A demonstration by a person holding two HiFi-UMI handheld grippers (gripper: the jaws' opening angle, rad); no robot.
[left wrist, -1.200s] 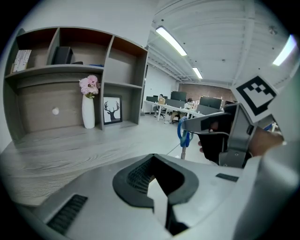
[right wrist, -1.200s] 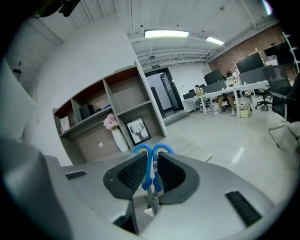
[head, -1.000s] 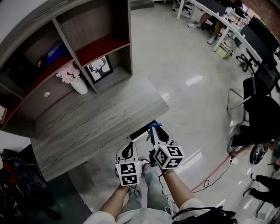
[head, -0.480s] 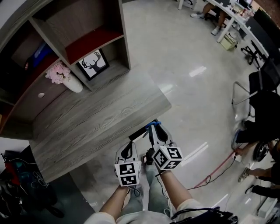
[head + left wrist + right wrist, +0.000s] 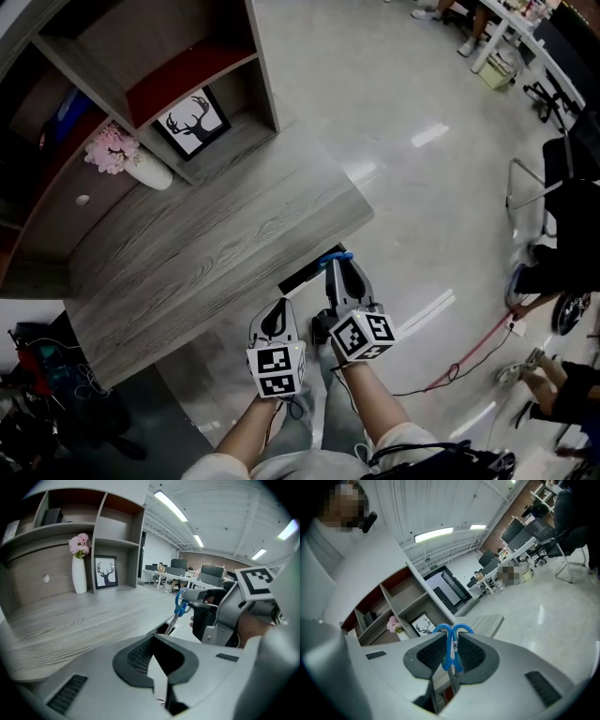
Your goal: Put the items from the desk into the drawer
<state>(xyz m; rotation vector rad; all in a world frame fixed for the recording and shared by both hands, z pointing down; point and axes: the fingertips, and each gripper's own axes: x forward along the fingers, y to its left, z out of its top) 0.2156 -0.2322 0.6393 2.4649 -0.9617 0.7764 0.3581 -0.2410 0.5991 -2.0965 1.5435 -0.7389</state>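
Observation:
Blue-handled scissors (image 5: 335, 255) hang blades-down in my right gripper (image 5: 338, 269), which is shut on their handles (image 5: 451, 648). They hover at the grey wooden desk's (image 5: 197, 253) near edge, just over the dark slot of the open drawer (image 5: 305, 274). From the left gripper view, the scissors (image 5: 180, 607) point down at the drawer opening (image 5: 165, 628). My left gripper (image 5: 273, 319) is beside the right one, closer to me, its jaws together (image 5: 158, 663) with nothing between them.
A white vase of pink flowers (image 5: 141, 167) and a framed deer picture (image 5: 192, 122) stand at the back of the desk under the shelf unit (image 5: 178, 66). Office chairs (image 5: 562, 216) and a red cable (image 5: 459, 361) are on the floor to the right.
Both grippers have sunk a little toward the drawer, and the right one has rolled slightly. The scissors stay in the right gripper. The head view has shifted along the desk.

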